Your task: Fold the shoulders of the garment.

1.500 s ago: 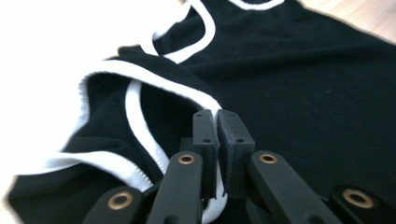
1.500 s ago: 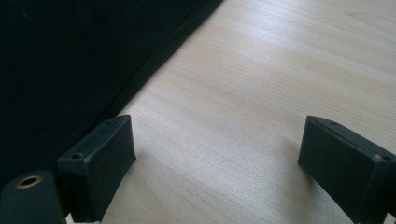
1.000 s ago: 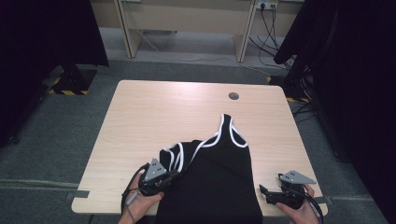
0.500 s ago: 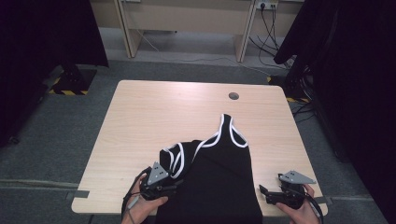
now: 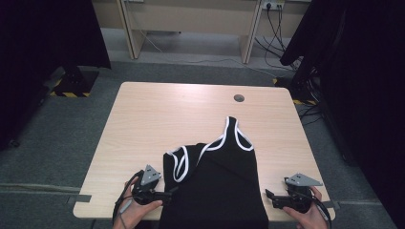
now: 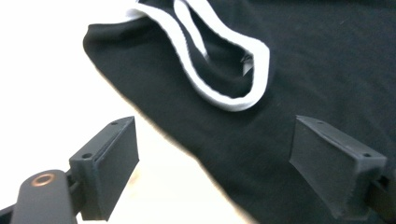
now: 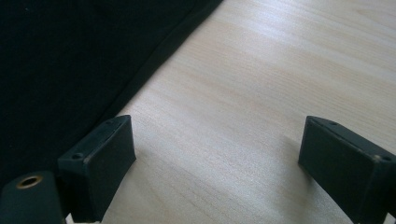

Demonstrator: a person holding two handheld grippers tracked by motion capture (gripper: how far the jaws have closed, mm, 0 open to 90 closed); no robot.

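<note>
Left tongs (image 6: 215, 172) just opening, wide over black top (image 6: 303, 70), nothing gripped.

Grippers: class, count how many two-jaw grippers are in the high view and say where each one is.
2. The left gripper is at the table's near edge, at the black tank top's left side. The right gripper is by the garment's right edge.
</note>
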